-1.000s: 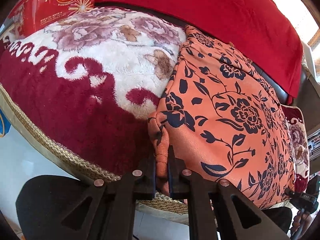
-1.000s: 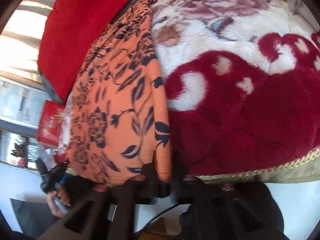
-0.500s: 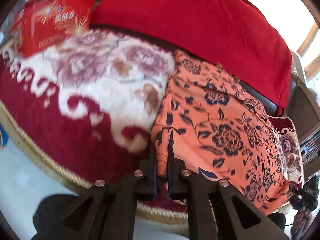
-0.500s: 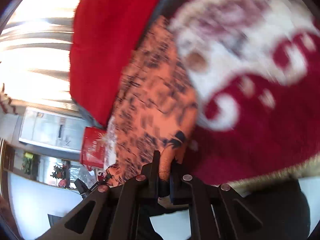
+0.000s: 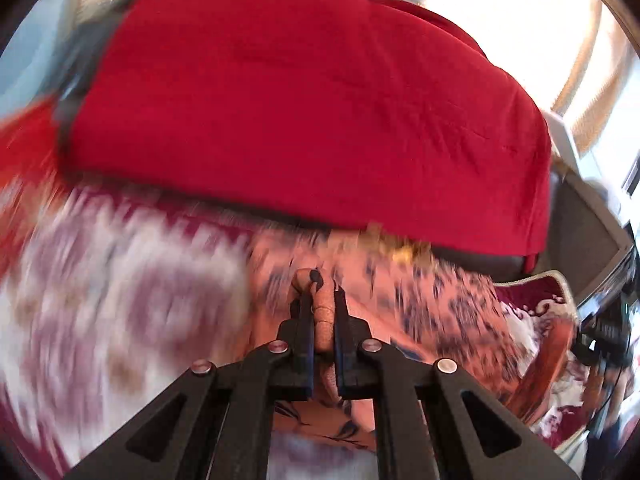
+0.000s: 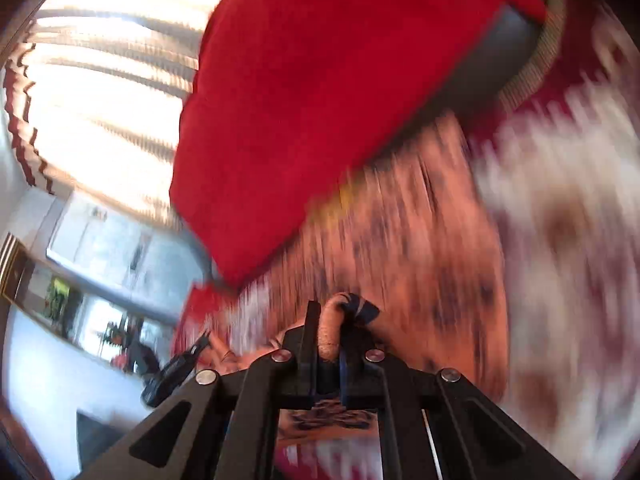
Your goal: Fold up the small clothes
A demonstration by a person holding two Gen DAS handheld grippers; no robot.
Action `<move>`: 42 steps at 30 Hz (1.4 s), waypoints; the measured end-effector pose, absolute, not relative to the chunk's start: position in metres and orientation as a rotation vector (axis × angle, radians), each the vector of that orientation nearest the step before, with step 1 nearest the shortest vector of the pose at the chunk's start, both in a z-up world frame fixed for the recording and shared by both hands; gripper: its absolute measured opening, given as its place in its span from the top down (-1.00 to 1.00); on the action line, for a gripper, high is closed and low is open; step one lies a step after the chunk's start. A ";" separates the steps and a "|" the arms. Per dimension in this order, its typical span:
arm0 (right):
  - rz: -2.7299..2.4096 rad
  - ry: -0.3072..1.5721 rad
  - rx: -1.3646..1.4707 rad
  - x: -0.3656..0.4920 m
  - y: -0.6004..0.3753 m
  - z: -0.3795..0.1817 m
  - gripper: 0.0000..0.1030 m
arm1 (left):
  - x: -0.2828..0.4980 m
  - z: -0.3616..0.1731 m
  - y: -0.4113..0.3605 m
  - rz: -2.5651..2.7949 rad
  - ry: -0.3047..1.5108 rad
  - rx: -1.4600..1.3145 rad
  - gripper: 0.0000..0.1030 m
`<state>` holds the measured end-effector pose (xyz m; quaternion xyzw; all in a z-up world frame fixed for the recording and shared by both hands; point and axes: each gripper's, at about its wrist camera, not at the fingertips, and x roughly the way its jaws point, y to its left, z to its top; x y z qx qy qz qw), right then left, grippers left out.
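An orange garment with dark blue flowers (image 5: pixel 420 304) lies on a plush red-and-white blanket (image 5: pixel 120 304). My left gripper (image 5: pixel 322 300) is shut on a bunched edge of the garment, lifted off the blanket. My right gripper (image 6: pixel 330 316) is shut on another bunched edge of the same garment (image 6: pixel 420 248). Both views are blurred by motion. The right gripper shows at the right edge of the left wrist view (image 5: pixel 604 328).
A red cloth (image 5: pixel 312 120) covers the sofa back behind the blanket; it also shows in the right wrist view (image 6: pixel 320 100). A bright window with curtains (image 6: pixel 104 100) is beyond it. The blanket (image 6: pixel 568 220) spreads to the right.
Both grippers have lifted the held garment edges and swung them up and away toward the sofa back. The red box has left the left view. The floor edge is out of sight.
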<state>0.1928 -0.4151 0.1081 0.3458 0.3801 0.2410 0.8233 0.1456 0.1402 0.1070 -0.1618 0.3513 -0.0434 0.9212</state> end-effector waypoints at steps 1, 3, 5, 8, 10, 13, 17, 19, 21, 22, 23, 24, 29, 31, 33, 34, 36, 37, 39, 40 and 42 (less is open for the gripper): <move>0.493 0.792 0.753 0.229 -0.420 0.111 0.86 | 0.162 0.106 0.143 -0.055 0.711 -0.363 0.83; 0.418 0.752 0.804 0.271 -0.431 0.102 0.79 | 0.204 0.091 0.147 -0.014 0.677 -0.396 0.43; 0.348 0.776 0.783 0.311 -0.435 0.079 0.44 | 0.250 0.051 0.150 0.051 0.813 -0.384 -0.41; 0.194 0.871 0.744 0.326 -0.440 0.050 -0.33 | 0.255 0.018 0.165 0.133 0.896 -0.392 -0.40; 0.187 0.818 0.722 0.304 -0.444 0.053 -0.33 | 0.225 0.016 0.185 0.155 0.830 -0.436 -0.41; 0.224 0.796 0.677 0.264 -0.448 0.058 -0.33 | 0.187 0.009 0.203 0.064 0.853 -0.482 -0.41; 0.281 0.915 0.562 0.246 -0.434 0.040 -0.36 | 0.175 -0.011 0.176 -0.069 0.932 -0.439 -0.41; 0.276 0.973 0.499 0.255 -0.423 0.025 -0.36 | 0.187 -0.033 0.158 -0.085 1.025 -0.387 -0.31; 0.248 0.987 0.450 0.261 -0.407 0.020 -0.02 | 0.191 -0.034 0.149 -0.022 1.009 -0.344 0.53; 0.249 1.013 0.431 0.265 -0.400 0.021 0.60 | 0.195 -0.032 0.149 -0.038 1.031 -0.378 0.69; 0.259 1.037 0.434 0.267 -0.395 0.024 0.60 | 0.195 -0.023 0.153 -0.003 1.032 -0.431 0.71; 0.235 1.035 0.380 0.267 -0.388 0.033 0.61 | 0.192 -0.011 0.154 0.012 1.005 -0.438 0.71; 0.284 0.921 0.394 0.234 -0.383 0.109 0.67 | 0.141 0.070 0.147 -0.035 0.842 -0.403 0.72; 0.299 0.900 0.386 0.212 -0.378 0.127 0.67 | 0.104 0.096 0.147 -0.062 0.796 -0.409 0.71; 0.307 0.891 0.381 0.180 -0.384 0.136 0.67 | 0.070 0.096 0.146 -0.062 0.807 -0.409 0.70; 0.311 0.898 0.403 0.165 -0.389 0.133 0.66 | 0.061 0.088 0.147 -0.059 0.829 -0.406 0.68; 0.317 0.930 0.461 0.138 -0.404 0.112 0.53 | 0.039 0.052 0.147 -0.043 0.882 -0.432 0.57; 0.300 0.951 0.464 0.122 -0.412 0.090 0.33 | 0.032 0.024 0.149 -0.038 0.926 -0.438 0.43; 0.266 1.051 0.458 0.107 -0.422 0.042 -0.67 | 0.030 -0.024 0.159 0.022 1.068 -0.424 0.33; 0.201 1.114 0.468 0.097 -0.433 0.013 -0.64 | 0.024 -0.036 0.167 -0.005 1.065 -0.481 0.20; 0.246 0.997 0.567 0.074 -0.453 0.003 -0.62 | 0.020 -0.030 0.180 -0.019 1.018 -0.537 0.20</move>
